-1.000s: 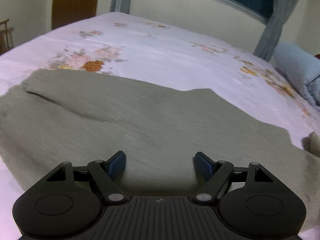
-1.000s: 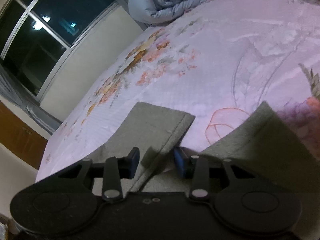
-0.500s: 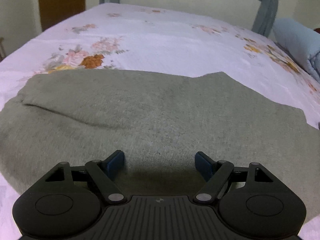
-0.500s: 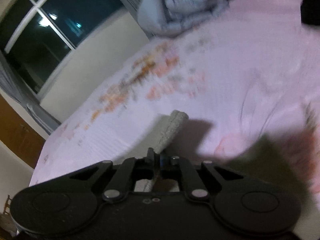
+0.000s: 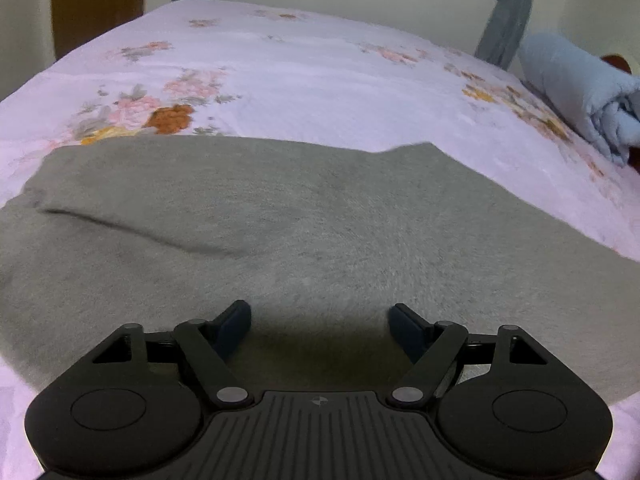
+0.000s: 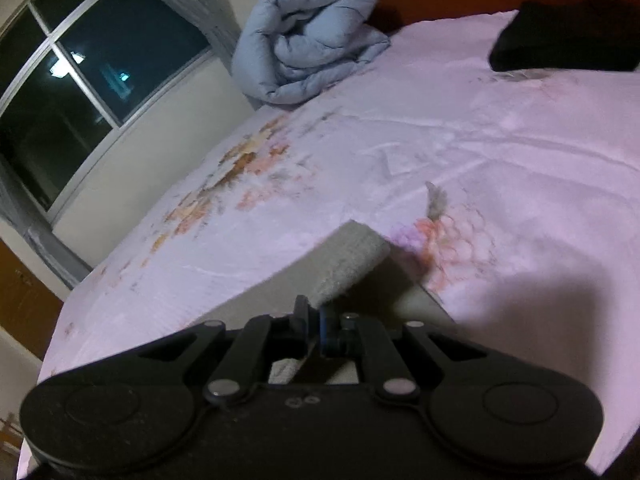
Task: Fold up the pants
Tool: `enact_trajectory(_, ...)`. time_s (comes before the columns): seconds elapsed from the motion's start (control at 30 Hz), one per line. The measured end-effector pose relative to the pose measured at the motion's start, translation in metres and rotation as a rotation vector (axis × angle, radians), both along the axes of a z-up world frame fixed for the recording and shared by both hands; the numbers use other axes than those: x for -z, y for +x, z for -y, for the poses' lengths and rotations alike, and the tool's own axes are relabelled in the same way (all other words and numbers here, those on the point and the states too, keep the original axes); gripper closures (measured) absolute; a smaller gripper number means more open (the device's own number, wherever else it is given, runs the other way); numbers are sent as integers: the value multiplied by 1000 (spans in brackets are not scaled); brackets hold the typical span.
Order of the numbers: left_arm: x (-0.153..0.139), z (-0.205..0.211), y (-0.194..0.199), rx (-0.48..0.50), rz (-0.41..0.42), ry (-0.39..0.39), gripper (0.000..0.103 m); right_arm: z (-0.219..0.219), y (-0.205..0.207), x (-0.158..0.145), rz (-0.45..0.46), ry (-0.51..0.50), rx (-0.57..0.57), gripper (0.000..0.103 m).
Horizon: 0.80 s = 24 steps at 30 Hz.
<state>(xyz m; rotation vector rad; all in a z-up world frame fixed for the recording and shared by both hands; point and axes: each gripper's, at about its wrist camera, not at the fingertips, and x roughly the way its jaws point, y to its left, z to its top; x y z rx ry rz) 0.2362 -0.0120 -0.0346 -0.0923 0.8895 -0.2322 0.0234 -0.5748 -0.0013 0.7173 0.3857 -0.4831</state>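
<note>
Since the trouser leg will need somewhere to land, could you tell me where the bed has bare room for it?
The floral sheet lies bare between the grey pants, the rolled blue duvet and the black folded item. Sheet is also free beyond the pants toward the window side. The head end is crowded; the right gripper pinches the hem.

The pants (image 5: 304, 236) are grey-green fleecy fabric, spread mostly flat on the bed ahead of and beneath the left gripper's parted fingers (image 5: 234, 322), with one long crease running off to their left. In the right view a ribbed hem (image 6: 352, 264) is pinched between that gripper's closed fingers (image 6: 301, 314) and juts forward past their tips, raised off the sheet.
</note>
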Motion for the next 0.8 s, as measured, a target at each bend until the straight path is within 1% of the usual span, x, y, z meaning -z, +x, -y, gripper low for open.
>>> enact_trajectory(0.1,0,-6,-13,-12,36,33,25,-7,-5,-3,16,-17,4,103)
enact_trajectory(0.17,1,-7,-20,-5,53,54,25,-9,-9,4,9,-10,18,103)
enact_trajectory(0.23,-1,-9,-25,2,59,80,25,-7,-12,10,-9,9,26,103)
enact_trajectory(0.27,-3,-11,-27,-1,62,89,25,-5,-15,10,-4,25,28,103)
enact_trajectory(0.3,-4,-14,-28,-2,60,90,25,-4,-19,6,22,34,25,103)
enact_trajectory(0.37,-4,-21,-31,13,49,91,25,-8,-22,-2,32,19,20,103)
enact_trajectory(0.4,-4,-24,-32,25,47,93,25,-9,-22,-1,24,19,18,103)
enact_trajectory(0.47,-4,-27,-34,35,43,111,25,-5,-17,15,-34,21,26,103)
enact_trajectory(0.5,-5,-29,-34,38,40,112,25,2,-14,31,-78,50,36,103)
enact_trajectory(0.53,-5,-32,-35,30,39,117,25,11,-10,49,-116,115,35,103)
enact_trajectory(0.57,-4,-36,-34,21,42,121,25,15,-12,56,-90,148,36,103)
enact_trajectory(0.6,-3,-41,-34,9,45,120,25,16,-16,55,-63,140,48,103)
enact_trajectory(0.63,0,-48,-33,-12,45,118,25,14,-19,50,-57,117,57,101)
enact_trajectory(0.67,2,-58,-31,-31,42,93,25,10,-22,44,-50,85,62,96)
enact_trajectory(0.7,3,-69,-31,-54,34,53,26,5,-25,38,-47,52,60,95)
enact_trajectory(0.73,-1,-72,-34,-69,45,44,26,0,-27,33,-50,21,62,92)
enact_trajectory(0.8,-11,-73,-45,-85,94,80,26,-7,-37,22,-31,-29,79,92)
